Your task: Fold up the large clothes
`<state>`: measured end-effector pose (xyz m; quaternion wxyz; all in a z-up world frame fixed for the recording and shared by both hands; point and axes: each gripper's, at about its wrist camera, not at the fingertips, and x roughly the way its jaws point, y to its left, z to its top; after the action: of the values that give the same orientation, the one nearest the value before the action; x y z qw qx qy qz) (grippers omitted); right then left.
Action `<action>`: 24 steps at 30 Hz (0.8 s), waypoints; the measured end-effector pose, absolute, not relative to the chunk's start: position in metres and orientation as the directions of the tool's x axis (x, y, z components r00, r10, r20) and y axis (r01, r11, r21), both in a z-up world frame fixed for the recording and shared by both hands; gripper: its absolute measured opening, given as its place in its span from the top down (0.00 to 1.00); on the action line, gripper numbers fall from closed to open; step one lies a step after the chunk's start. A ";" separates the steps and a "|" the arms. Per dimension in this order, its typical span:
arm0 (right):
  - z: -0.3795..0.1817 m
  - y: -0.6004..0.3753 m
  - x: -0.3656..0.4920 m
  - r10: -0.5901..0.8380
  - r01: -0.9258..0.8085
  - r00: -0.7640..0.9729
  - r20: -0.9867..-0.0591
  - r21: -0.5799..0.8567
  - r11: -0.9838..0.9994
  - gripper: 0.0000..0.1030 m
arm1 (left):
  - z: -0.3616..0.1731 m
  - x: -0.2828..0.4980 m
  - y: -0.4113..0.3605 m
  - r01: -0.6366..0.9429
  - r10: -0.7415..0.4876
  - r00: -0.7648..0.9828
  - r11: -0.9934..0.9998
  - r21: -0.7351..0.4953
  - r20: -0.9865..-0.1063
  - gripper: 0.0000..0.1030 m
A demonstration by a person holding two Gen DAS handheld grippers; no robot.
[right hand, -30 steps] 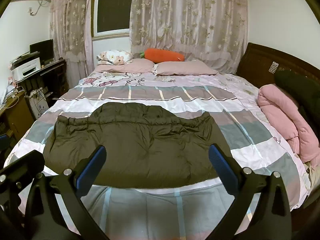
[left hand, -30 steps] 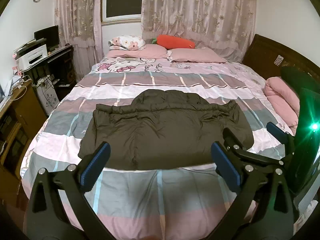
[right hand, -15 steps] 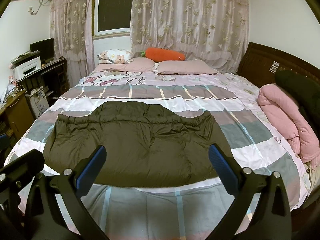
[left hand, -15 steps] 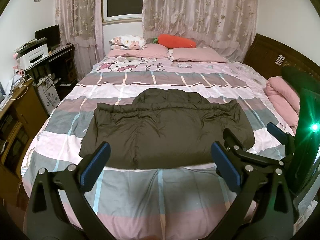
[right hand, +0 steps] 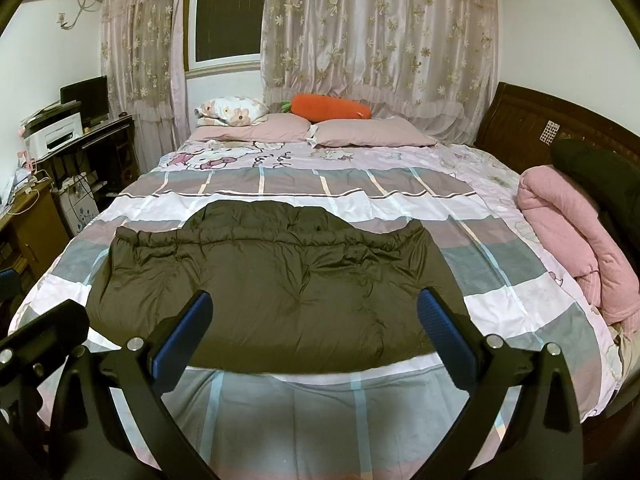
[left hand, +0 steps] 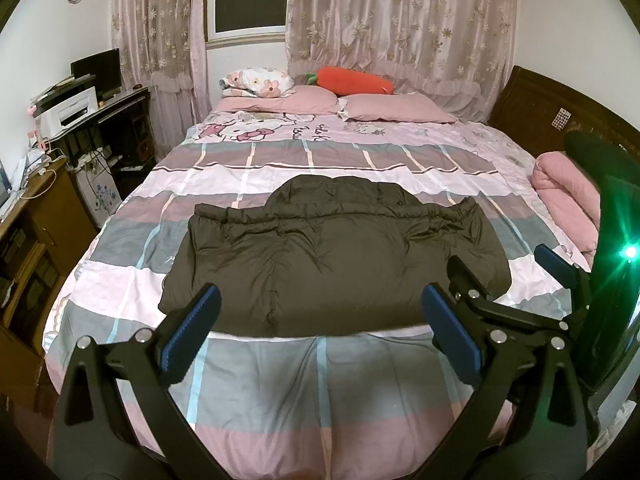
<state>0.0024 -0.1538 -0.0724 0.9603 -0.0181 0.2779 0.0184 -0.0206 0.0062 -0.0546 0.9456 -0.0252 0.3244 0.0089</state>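
A dark olive puffer jacket (left hand: 332, 256) lies folded into a wide block across the middle of the bed (left hand: 320, 384), its hood toward the pillows. It also shows in the right wrist view (right hand: 276, 292). My left gripper (left hand: 320, 332) is open and empty, held above the bed's near part, short of the jacket's near edge. My right gripper (right hand: 316, 336) is open and empty, also just before the jacket's near edge. The right gripper shows at the right of the left wrist view (left hand: 516, 276).
Pink pillows (left hand: 392, 108) and an orange carrot plush (left hand: 352, 82) lie at the head. A rolled pink quilt (right hand: 576, 236) lies at the right edge by the wooden headboard (right hand: 532, 124). A desk with a printer (left hand: 72, 112) stands left of the bed.
Both grippers have drawn back a little from the jacket; it sits slightly farther in both views. The jacket itself has not moved.
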 end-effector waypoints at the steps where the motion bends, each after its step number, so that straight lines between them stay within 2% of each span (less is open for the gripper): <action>1: -0.072 -0.153 0.002 0.026 -0.046 0.845 -0.535 -0.024 0.999 0.01 | -0.055 -0.021 0.007 -0.034 -0.001 0.789 0.998 -0.045 -0.614 0.02; 24: -0.074 -0.152 0.001 0.026 -0.048 0.844 -0.535 -0.027 0.998 0.01 | -0.060 -0.021 0.012 -0.031 -0.009 0.780 0.998 -0.053 -0.625 0.02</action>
<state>0.0012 -0.1516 -0.0742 0.9601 -0.0198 0.2784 0.0193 -0.0214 0.0115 -0.0598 0.9430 -0.0302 0.3313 0.0059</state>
